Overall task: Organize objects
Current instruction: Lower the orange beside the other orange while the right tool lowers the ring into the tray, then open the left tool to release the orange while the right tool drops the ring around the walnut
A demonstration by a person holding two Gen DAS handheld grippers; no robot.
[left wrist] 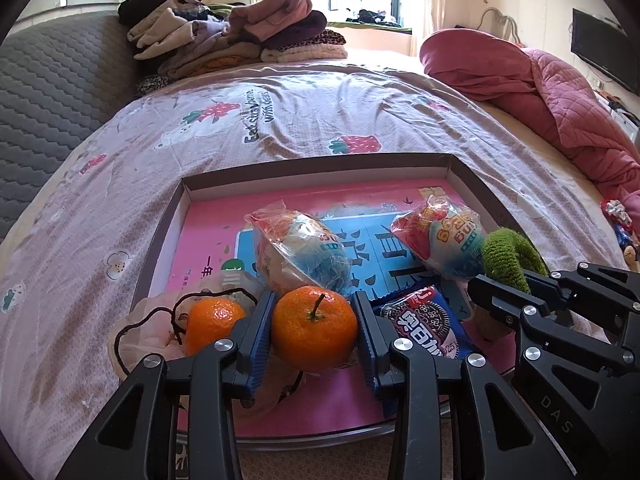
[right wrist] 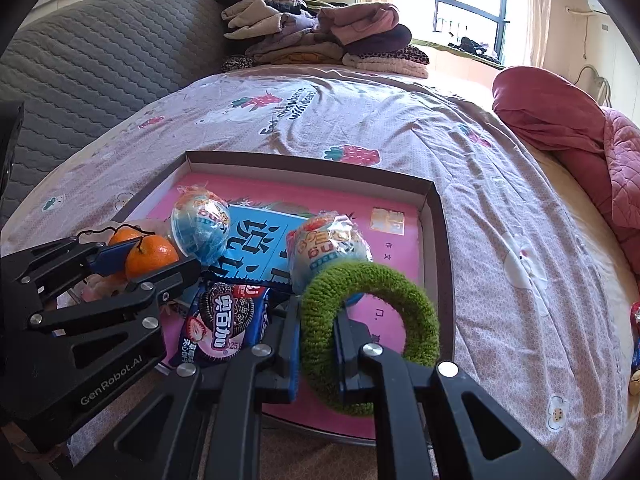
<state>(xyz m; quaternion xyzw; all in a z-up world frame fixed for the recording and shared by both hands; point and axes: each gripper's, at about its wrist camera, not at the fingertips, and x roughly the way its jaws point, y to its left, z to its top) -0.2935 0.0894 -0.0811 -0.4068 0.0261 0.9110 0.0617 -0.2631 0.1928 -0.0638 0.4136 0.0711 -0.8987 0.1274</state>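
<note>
My left gripper (left wrist: 314, 320) is shut on an orange tangerine (left wrist: 315, 327) with a stem, held just above the near left part of a shallow cardboard box lid (left wrist: 316, 162) with a pink printed bottom. A second tangerine (left wrist: 214, 326) lies in a thin mesh pouch beside it. My right gripper (right wrist: 318, 320) is shut on a green knitted ring (right wrist: 404, 312), over the lid's near right part. In the lid lie two wrapped round snacks (left wrist: 302, 256) (left wrist: 444, 236) and a blue cookie packet (right wrist: 226, 320). The left gripper (right wrist: 132, 258) shows in the right wrist view too.
The lid rests on a bed with a strawberry-print sheet (left wrist: 280, 120). A pile of folded clothes (left wrist: 240, 32) sits at the far end, a pink quilt (left wrist: 552, 92) at the right. Grey padded headboard (left wrist: 48, 100) runs along the left. More wrapped items (right wrist: 635, 344) lie at the bed's right edge.
</note>
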